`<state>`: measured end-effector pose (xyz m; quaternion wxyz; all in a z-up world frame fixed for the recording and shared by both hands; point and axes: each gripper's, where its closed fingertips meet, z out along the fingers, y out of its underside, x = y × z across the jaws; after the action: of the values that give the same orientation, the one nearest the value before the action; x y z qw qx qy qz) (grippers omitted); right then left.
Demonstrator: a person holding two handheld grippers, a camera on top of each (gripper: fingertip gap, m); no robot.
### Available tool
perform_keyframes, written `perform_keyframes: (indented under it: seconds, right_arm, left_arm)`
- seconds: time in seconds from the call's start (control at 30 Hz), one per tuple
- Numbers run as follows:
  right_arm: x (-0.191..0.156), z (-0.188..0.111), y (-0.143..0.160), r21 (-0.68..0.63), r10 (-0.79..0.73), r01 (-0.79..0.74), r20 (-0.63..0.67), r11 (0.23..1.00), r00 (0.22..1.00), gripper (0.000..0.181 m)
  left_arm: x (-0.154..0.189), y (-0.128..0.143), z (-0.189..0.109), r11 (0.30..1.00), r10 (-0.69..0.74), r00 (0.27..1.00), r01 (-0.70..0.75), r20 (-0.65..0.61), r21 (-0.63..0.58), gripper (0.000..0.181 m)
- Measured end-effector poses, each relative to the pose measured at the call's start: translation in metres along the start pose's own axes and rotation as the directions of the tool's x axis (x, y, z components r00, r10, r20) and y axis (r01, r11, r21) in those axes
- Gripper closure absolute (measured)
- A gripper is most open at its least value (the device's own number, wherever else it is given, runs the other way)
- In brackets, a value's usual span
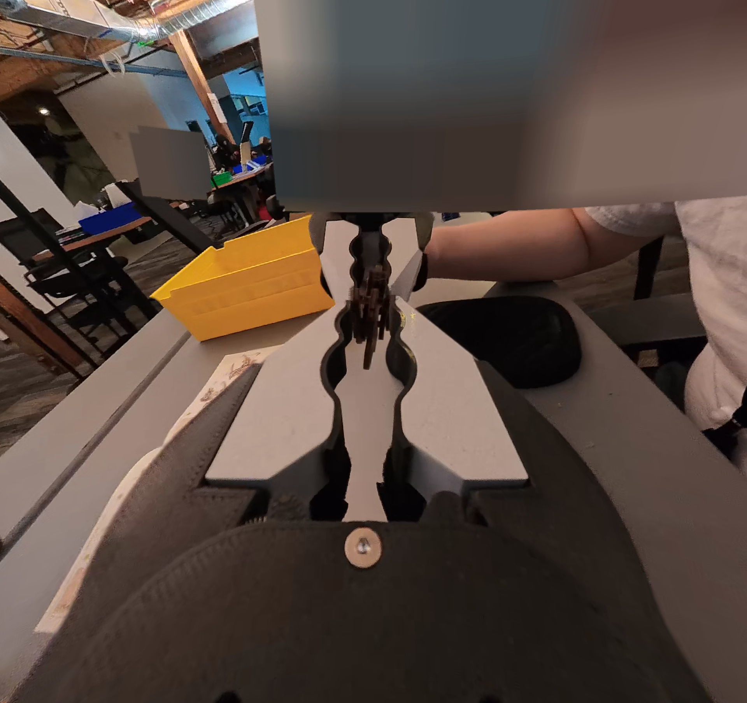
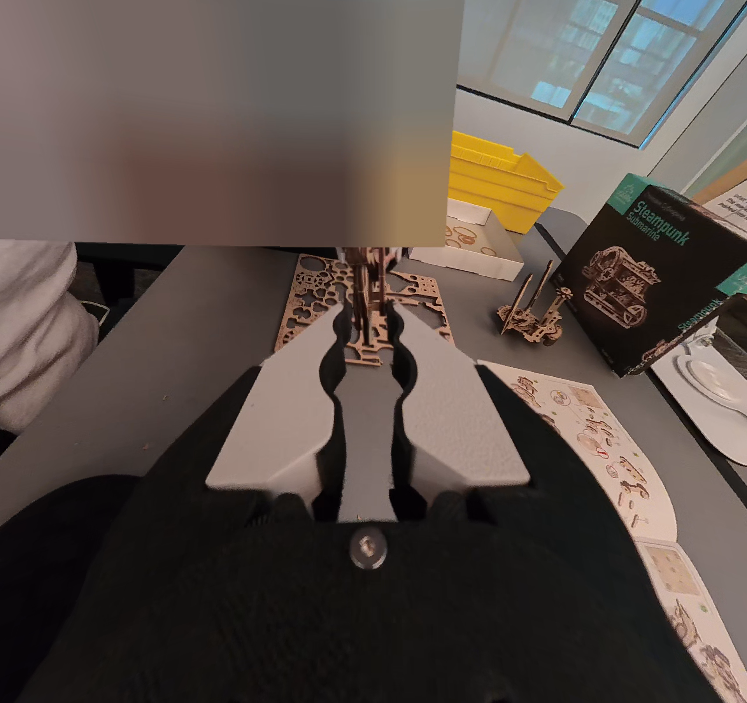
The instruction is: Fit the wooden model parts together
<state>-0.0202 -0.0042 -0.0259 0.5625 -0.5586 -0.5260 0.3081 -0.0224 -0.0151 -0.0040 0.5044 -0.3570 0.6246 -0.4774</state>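
Upper part of small brown wooden assembly [image 2: 366, 299]: hidden behind mosaic patch.
Yellow plastic bin [image 2: 501, 186]: left portion covered.
Black printed kit box [image 2: 663, 279]: right side cropped by edge.

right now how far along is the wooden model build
Done: a small sub-assembly stands apart on the table. In hand: both grippers, left and right, pinch one wooden cluster between them. Left: the sheet still holds uncut parts, so much remains.
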Motion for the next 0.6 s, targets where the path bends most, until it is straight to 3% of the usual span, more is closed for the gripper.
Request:
perform_keyframes:
  seconds: [0.1,0.2,0.3,0.37,0.47,0.6]
  right_arm:
    - [0.002,0.003,-0.008,0.024,-0.005,0.006,-0.038,1.0,0.999,0.139]
    - [0.001,0.001,-0.023,0.053,-0.098,0.104,-0.106,0.993,0.989,0.148]
    - [0.001,0.006,-0.006,-0.099,-0.211,0.199,-0.127,0.975,0.969,0.154]
    - [0.0,0.007,0.002,-0.122,-0.178,0.165,-0.096,0.979,0.979,0.159]
    - [0.001,0.002,0.001,-0.077,-0.043,0.04,-0.05,0.996,0.998,0.166]
    - [0.01,-0.006,0.003,-0.018,0.204,-0.204,0.015,0.979,0.979,0.169]
  left_arm:
    - [-0.003,0.009,0.002,0.995,0.065,0.997,-0.062,0.034,-0.073,0.166]
    - [-0.004,0.028,0.006,0.969,0.149,0.988,-0.136,0.049,-0.204,0.165]
    - [0.002,0.039,0.011,0.958,0.122,0.992,-0.113,0.019,-0.264,0.165]
    - [0.002,0.041,0.012,0.961,0.084,0.996,-0.075,0.02,-0.266,0.165]
    - [-0.001,0.035,0.012,0.971,-0.116,0.993,0.114,0.005,-0.212,0.166]
    - [-0.007,0.033,0.011,0.879,-0.462,0.886,0.45,-0.047,-0.158,0.166]
